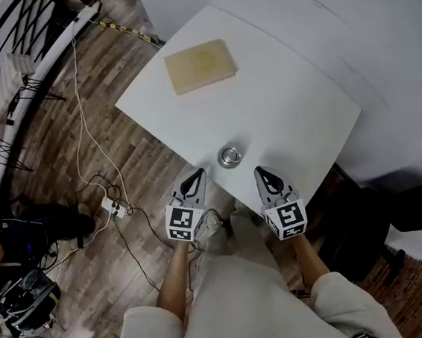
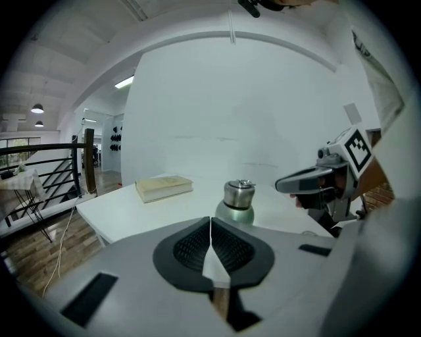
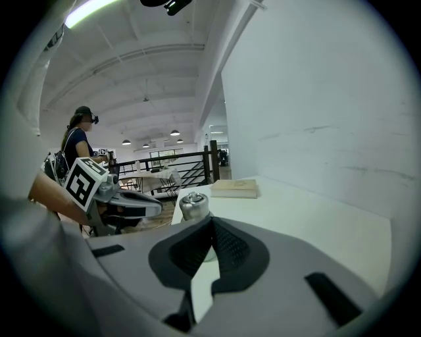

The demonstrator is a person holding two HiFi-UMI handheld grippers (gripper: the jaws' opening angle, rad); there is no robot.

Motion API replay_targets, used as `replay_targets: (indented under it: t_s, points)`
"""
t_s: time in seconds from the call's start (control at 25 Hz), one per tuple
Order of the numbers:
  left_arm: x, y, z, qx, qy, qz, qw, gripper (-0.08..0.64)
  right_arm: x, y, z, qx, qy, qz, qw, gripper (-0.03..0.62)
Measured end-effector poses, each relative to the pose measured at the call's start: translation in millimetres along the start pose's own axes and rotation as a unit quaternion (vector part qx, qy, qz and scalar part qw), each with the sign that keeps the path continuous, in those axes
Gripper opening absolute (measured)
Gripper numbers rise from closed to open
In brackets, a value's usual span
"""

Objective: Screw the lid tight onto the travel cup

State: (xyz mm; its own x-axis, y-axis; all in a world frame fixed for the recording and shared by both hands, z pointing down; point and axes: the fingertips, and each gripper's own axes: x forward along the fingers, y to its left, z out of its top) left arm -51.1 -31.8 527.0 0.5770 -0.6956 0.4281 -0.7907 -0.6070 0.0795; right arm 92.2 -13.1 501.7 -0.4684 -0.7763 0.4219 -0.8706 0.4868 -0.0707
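Observation:
The travel cup point(image 1: 229, 156) stands upright near the table's front edge, between my two grippers and apart from both. It has a pale green body point(image 2: 235, 213) and a steel lid point(image 2: 239, 193) sitting on top; how tightly the lid sits I cannot tell. My left gripper point(image 1: 197, 175) is just left of the cup, jaws shut and empty. My right gripper point(image 1: 262, 171) is just right of it, also shut and empty. In the left gripper view the cup rises right behind my shut tips point(image 2: 210, 220). In the right gripper view the lid point(image 3: 194, 205) shows above my tips point(image 3: 212, 220).
A beige book point(image 1: 200, 65) lies at the far side of the white table point(image 1: 293, 96). A white wall stands behind the table. Cables and a power strip point(image 1: 112, 206) lie on the wooden floor at left. A person point(image 3: 79, 141) stands far off by a railing.

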Motion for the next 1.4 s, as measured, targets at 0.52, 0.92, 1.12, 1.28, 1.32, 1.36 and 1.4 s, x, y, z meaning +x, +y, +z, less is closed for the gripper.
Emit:
replay_targets:
  t_s: [0.52, 0.92, 1.12, 1.28, 1.32, 1.36, 1.4]
  points:
    - [12, -7, -27, -0.008, -0.033, -0.041, 0.9986, 0.084, 12, 6, -35, 0.01, 0.017, -0.003, 1.0, 0.0]
    - [20, -17, -48, 0.0, -0.021, -0.073, 0.9971, 0.336, 16, 3, -49, 0.008, 0.028, -0.001, 1.0, 0.0]
    - [31, -25, -45, 0.003, -0.023, -0.085, 0.9961, 0.336, 14, 4, -52, 0.008, 0.033, -0.001, 0.999, 0.0]
    - [47, -34, -38, 0.017, -0.025, -0.1, 0.9946, 0.336, 12, 0, -53, 0.009, 0.034, -0.002, 0.999, 0.0]
    - [51, -35, -36, 0.018, -0.026, -0.102, 0.9943, 0.336, 12, -1, -53, 0.009, 0.034, -0.001, 0.999, 0.0]
    - [55, -37, -34, 0.019, -0.027, -0.103, 0.9941, 0.336, 12, -2, -54, 0.009, 0.034, -0.001, 0.999, 0.0]
    - [59, -38, -32, 0.02, -0.028, -0.106, 0.9938, 0.336, 12, -3, -54, 0.01, 0.035, -0.001, 0.999, 0.0]
